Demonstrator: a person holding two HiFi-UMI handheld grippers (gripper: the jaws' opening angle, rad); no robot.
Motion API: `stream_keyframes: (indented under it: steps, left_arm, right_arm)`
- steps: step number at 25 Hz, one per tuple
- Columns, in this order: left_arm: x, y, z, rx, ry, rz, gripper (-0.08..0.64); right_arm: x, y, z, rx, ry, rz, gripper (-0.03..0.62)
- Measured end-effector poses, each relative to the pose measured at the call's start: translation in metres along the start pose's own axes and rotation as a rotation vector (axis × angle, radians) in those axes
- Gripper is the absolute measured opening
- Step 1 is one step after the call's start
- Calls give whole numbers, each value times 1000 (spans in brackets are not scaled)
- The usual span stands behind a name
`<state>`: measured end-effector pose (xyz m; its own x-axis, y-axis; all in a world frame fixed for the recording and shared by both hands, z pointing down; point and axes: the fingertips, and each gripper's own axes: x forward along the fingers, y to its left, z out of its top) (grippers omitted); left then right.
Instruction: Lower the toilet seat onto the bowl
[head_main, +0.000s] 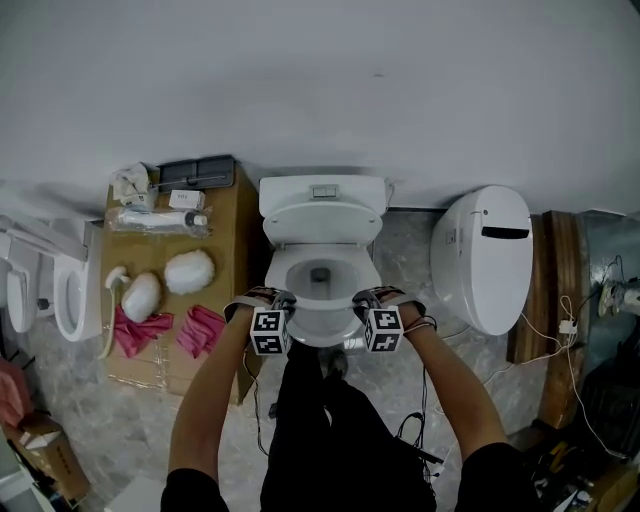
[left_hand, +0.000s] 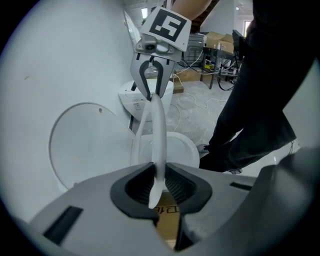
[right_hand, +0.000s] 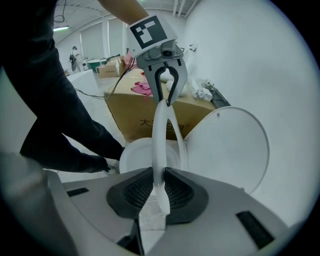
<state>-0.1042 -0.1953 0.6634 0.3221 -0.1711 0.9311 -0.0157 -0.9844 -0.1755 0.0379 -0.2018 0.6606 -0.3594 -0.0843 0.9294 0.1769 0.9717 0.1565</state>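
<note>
The white toilet bowl (head_main: 320, 275) stands against the wall with its lid (head_main: 322, 222) raised against the tank. The white seat ring (head_main: 322, 330) hangs tilted above the bowl's front, held at both sides. My left gripper (head_main: 283, 310) clamps its left rim and my right gripper (head_main: 362, 308) its right rim. In the left gripper view the seat (left_hand: 159, 135) runs edge-on between the pads of the left gripper (left_hand: 159, 187) to the right gripper (left_hand: 151, 92). In the right gripper view the seat (right_hand: 160, 140) sits pinched in the right gripper (right_hand: 159, 192), with the left gripper (right_hand: 166, 95) at its far end.
A cardboard box (head_main: 225, 250) left of the toilet carries white puffs, pink cloths and small packages. A second white toilet unit (head_main: 490, 255) lies to the right, with cables (head_main: 570, 330) on the floor beyond. More white seats (head_main: 70, 290) lean at far left. The person's legs stand before the bowl.
</note>
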Motion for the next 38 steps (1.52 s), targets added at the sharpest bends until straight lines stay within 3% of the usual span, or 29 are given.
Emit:
stream_keyframes:
  steps: [6,11,17,20,25,30,38]
  left_arm:
    - [15,-38,-1,36,13,15,75]
    - [21,-53,-3,-10,-13,5,86]
    - [50,-92,-10,-13,-6,-18,103]
    - [61,-106,-13,-37,-34,-12,103]
    - [73,-122,-17,11,-51,-11,103]
    - [91,-144,-20,63,-47,-36,104]
    - [131,-173,-31,44,-38,-31,115]
  right_arm:
    - [18,38,-3,-43,-5,4,92]
    - [27,55,-3,-52,-4,7,98]
    - [54,98,-12,-59,32,63,104]
    - [67,112,-15,-25,42,49,109]
    - [81,121,-17,7,67,-31,112]
    - [99,143,-24,1,89,-27,115]
    - [138,175,-36,-50,55,-15,119]
